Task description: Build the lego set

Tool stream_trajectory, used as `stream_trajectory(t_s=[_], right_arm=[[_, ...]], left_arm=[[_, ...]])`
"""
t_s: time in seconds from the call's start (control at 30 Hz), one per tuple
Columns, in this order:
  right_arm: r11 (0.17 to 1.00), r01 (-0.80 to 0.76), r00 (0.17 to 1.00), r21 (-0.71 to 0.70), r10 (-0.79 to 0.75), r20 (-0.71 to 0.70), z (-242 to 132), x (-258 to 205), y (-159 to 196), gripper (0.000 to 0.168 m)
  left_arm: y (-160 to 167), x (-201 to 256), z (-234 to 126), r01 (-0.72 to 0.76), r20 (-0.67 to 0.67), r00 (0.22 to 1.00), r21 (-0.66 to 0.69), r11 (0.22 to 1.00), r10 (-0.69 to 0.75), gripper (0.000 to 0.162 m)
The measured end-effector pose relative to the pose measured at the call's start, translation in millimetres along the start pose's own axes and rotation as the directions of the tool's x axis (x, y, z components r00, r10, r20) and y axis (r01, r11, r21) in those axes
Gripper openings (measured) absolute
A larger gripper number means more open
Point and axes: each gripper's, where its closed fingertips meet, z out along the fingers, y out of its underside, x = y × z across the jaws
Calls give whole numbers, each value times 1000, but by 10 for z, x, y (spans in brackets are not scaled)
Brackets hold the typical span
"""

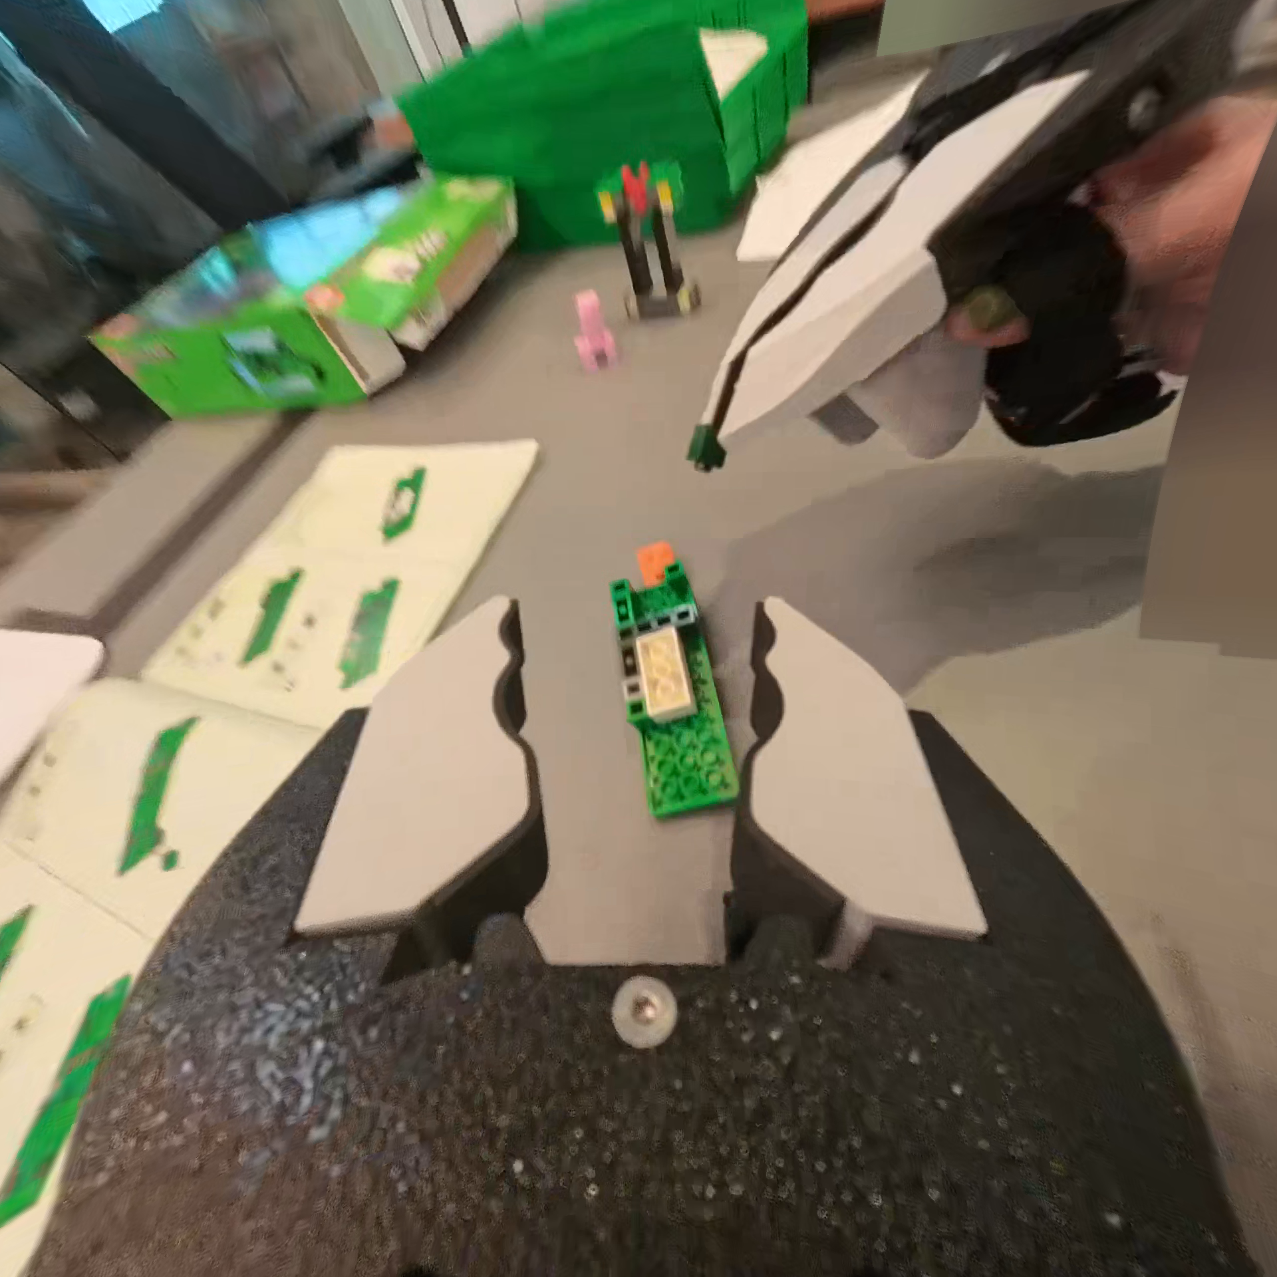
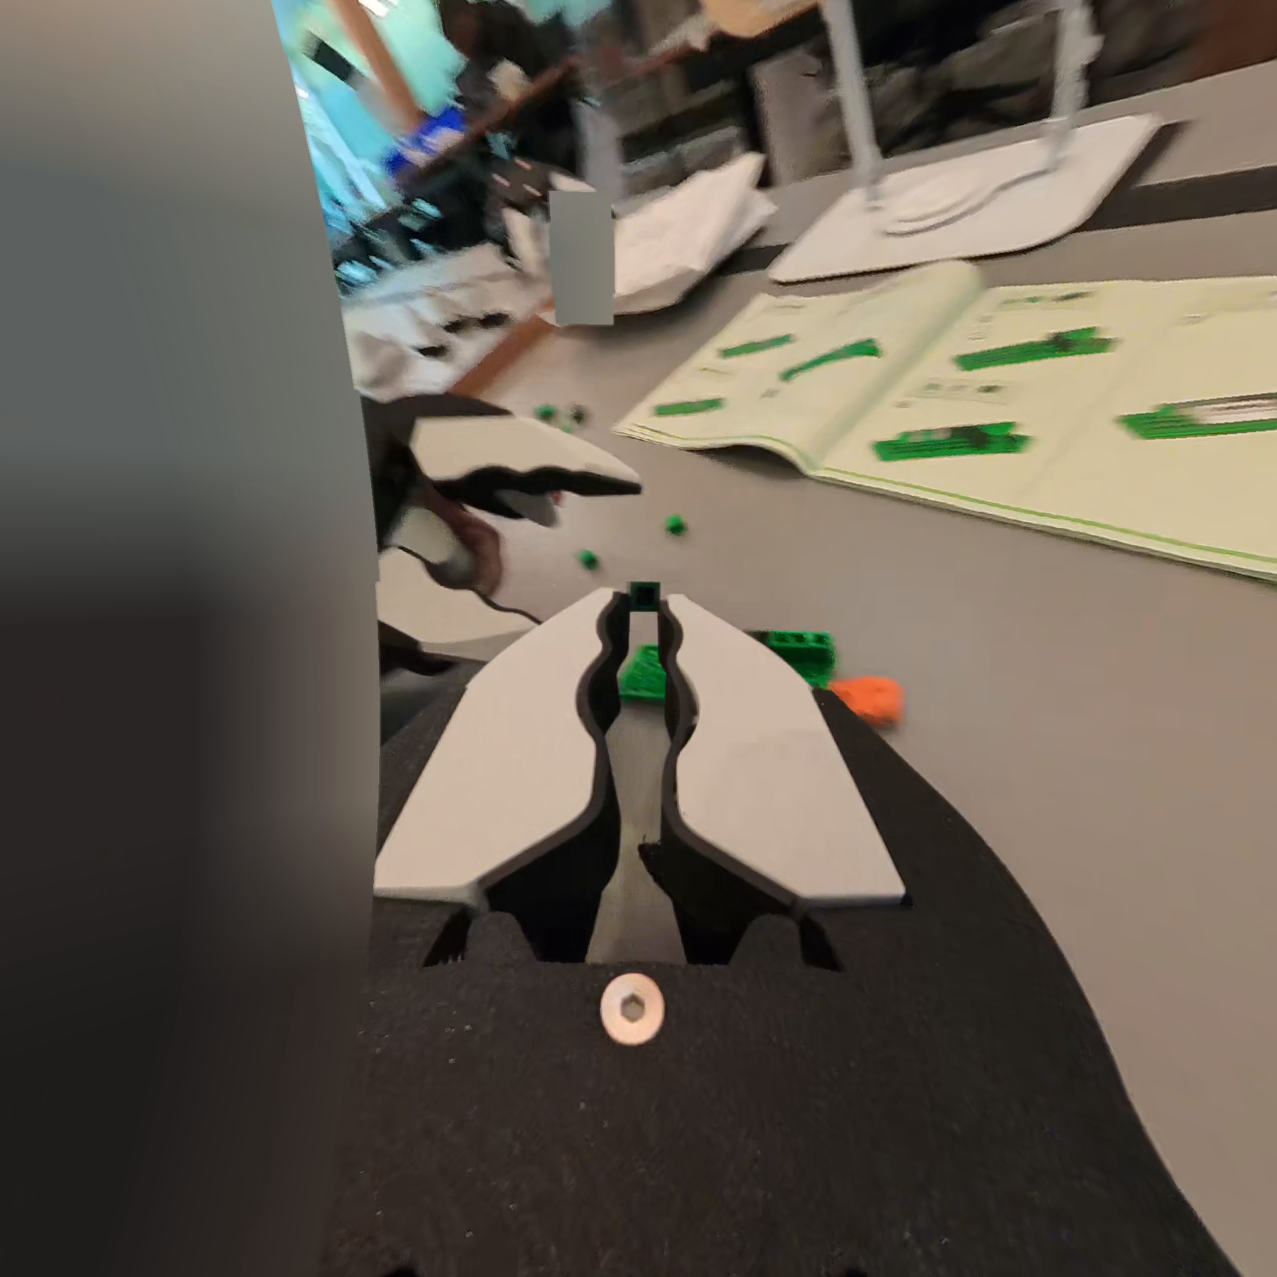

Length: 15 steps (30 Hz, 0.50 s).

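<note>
Grey tabletop (image 1: 933, 795); dark cabinets (image 1: 138, 138) behind; bluish window light (image 2: 332, 138).

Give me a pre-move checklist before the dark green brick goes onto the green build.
1. Brick held: the right gripper is shut on the small dark green brick at its fingertips. Ok.
2. Brick clear of the table: it hangs above the grey table, touching nothing. Ok.
3. Build steadied: the left gripper is open, with the green build lying between its fingers ungripped. Not ok.
4. Build flat on the table: appears so. Ok.
5. Brick's stud orientation: too blurred. Cannot tell.
6. Target spot on the build: the white brick sits on top; which spot the instruction booklet calls for, cannot tell.
</note>
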Motion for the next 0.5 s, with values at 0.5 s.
stream_trajectory(t_s=[0.5], right_arm=[[933, 227, 792, -279, -343, -504, 167, 370, 440, 8]], left_arm=[[588, 172, 319, 29, -248, 962, -323, 946, -114, 55]])
